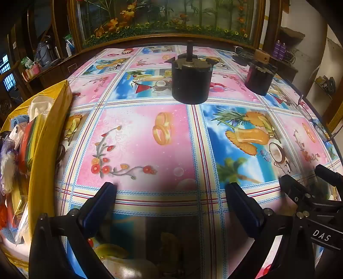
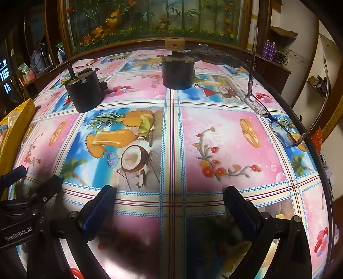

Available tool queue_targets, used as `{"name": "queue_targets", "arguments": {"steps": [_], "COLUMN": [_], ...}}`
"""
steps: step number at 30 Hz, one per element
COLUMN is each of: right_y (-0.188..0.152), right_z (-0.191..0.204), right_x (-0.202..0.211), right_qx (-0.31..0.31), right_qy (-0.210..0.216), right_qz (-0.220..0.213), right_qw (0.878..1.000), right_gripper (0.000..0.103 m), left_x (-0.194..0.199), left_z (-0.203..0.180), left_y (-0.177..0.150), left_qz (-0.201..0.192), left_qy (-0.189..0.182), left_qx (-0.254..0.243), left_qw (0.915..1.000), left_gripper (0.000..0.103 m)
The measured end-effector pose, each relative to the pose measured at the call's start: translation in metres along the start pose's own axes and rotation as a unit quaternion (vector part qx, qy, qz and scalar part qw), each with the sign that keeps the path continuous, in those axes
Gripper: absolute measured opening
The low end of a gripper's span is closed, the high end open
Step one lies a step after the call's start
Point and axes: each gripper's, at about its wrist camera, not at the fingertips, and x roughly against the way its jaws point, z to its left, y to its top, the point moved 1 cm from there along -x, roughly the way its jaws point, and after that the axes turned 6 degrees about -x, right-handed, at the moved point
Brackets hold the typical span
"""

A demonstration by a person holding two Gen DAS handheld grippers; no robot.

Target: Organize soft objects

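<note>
A yellow box (image 1: 46, 137) at the table's left edge holds several soft items: white cloth (image 1: 39, 106), a blue piece, red and green sheets and clear bags. My left gripper (image 1: 170, 188) hovers open over the patterned tablecloth (image 1: 139, 137), to the right of the box, with nothing between its fingers. In the right wrist view my right gripper (image 2: 170, 188) is also open and empty above the tablecloth (image 2: 225, 137). The yellow box (image 2: 16, 128) shows only as a wall at that view's left edge. Each gripper appears at the edge of the other's view.
Two dark cylindrical motors stand on the far half of the table: one with a shaft (image 1: 191, 79), one with a wooden cap (image 1: 259, 75). Eyeglasses (image 2: 274, 120) lie by the right edge. A glass-fronted cabinet with plants (image 1: 167, 19) stands behind the table.
</note>
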Motion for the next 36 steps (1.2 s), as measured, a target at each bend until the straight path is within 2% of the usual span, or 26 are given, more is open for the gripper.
{"name": "queue_targets", "arguments": {"steps": [36], "right_y": [0.0006], "right_z": [0.0], "right_x": [0.0005], "right_qx": [0.0], "right_qy": [0.0], "right_qz": [0.001], "right_qw": [1.0], "right_gripper": [0.102], "left_x": [-0.0021], "left_z": [-0.0011], "left_y": [0.0], "left_qz": [0.0], "left_qy": [0.0], "left_qx": [0.0], "left_qw": [1.0], "left_gripper": [0.103]}}
